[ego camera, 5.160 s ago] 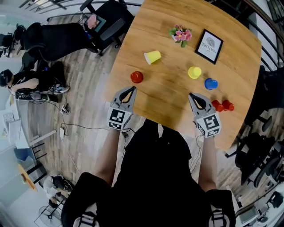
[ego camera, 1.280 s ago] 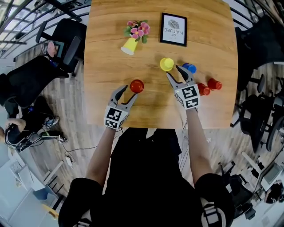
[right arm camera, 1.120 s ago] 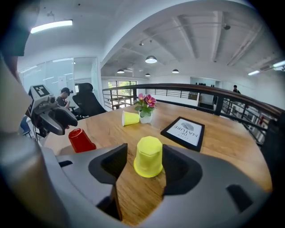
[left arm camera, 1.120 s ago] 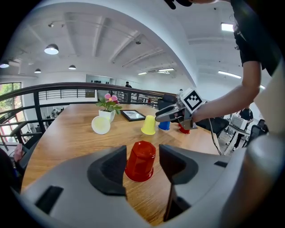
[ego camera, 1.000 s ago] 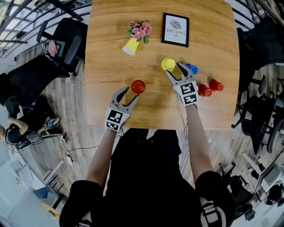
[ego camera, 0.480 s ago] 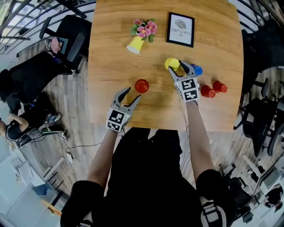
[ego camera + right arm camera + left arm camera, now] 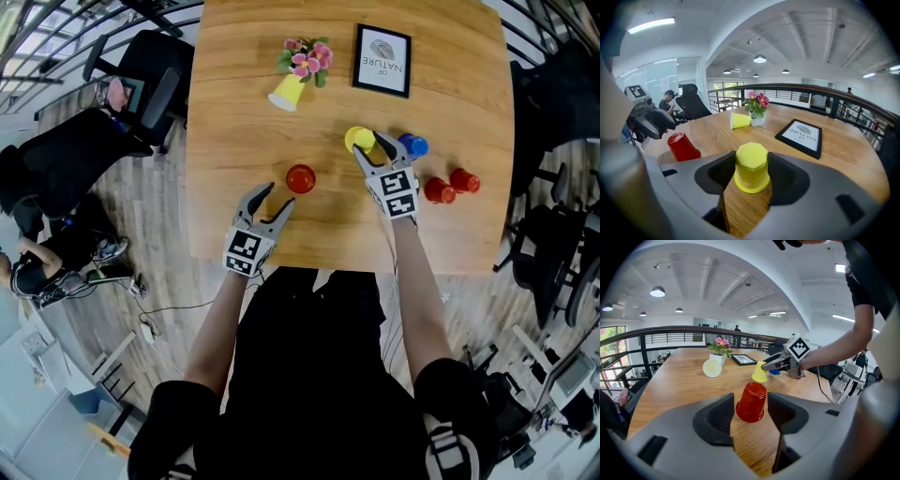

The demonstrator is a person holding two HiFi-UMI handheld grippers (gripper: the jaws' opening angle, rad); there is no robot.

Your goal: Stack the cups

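Observation:
An upturned yellow cup point(image 7: 359, 140) stands mid-table between the jaws of my right gripper point(image 7: 370, 150). Those jaws are closing on the yellow cup point(image 7: 751, 168), and I see no firm squeeze on its sides. An upturned red cup point(image 7: 300, 178) stands just ahead of my left gripper point(image 7: 277, 197), which is open. In the left gripper view the red cup point(image 7: 751, 402) sits in the gap at the fingertips, untouched. A blue cup point(image 7: 412, 145) stands right of the right gripper. Two red cups point(image 7: 436, 190) stand further right. Another yellow cup point(image 7: 287, 94) lies on its side.
A small pot of pink flowers point(image 7: 303, 54) and a black picture frame point(image 7: 382, 60) stand at the far side of the wooden table point(image 7: 234, 141). Office chairs and a railing surround the table. A person sits far off at the left.
My right gripper has slid forward around the upturned yellow cup and its jaws have narrowed. My left gripper has crept nearer the red cup. No cup has left the table.

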